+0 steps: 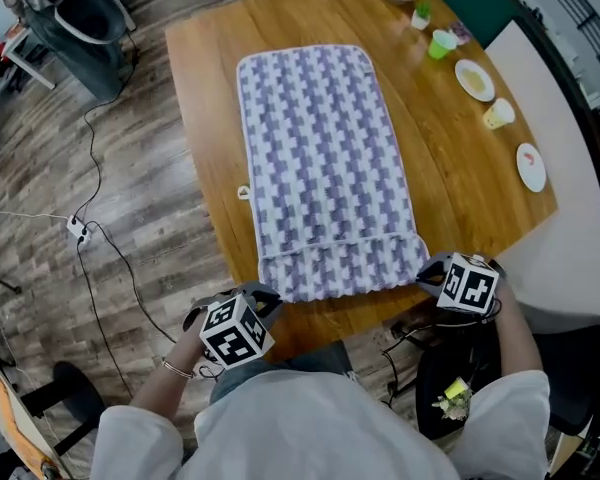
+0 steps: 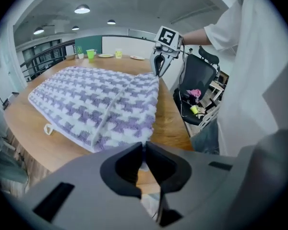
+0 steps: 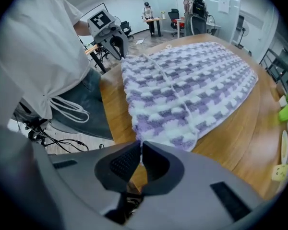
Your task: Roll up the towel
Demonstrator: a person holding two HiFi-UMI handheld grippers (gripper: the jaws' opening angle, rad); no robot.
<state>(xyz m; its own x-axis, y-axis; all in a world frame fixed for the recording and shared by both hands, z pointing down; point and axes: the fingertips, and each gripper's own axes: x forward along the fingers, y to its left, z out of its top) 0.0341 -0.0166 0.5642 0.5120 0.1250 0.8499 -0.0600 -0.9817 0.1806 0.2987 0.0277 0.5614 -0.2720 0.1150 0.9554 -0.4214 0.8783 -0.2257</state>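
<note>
Fingers (image 2: 120, 166) pressed together: left gripper (image 2: 144, 145) and right gripper (image 3: 141, 143) each pinching 1 near corner of towel (image 1: 325, 168); long axis runs straight ahead.

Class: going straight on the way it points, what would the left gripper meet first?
The towel: the left gripper has its closed jaws seemingly pinching the near corner already, with the table just beneath.

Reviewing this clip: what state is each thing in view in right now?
Purple-and-white checked towel: spread flat on the wooden table, near end seemingly folded over once, not rolled.
Left claw: shut on the towel's near left corner.
Right claw: shut on its near right corner.
Small green cup: upright, at the table's far edge.
</note>
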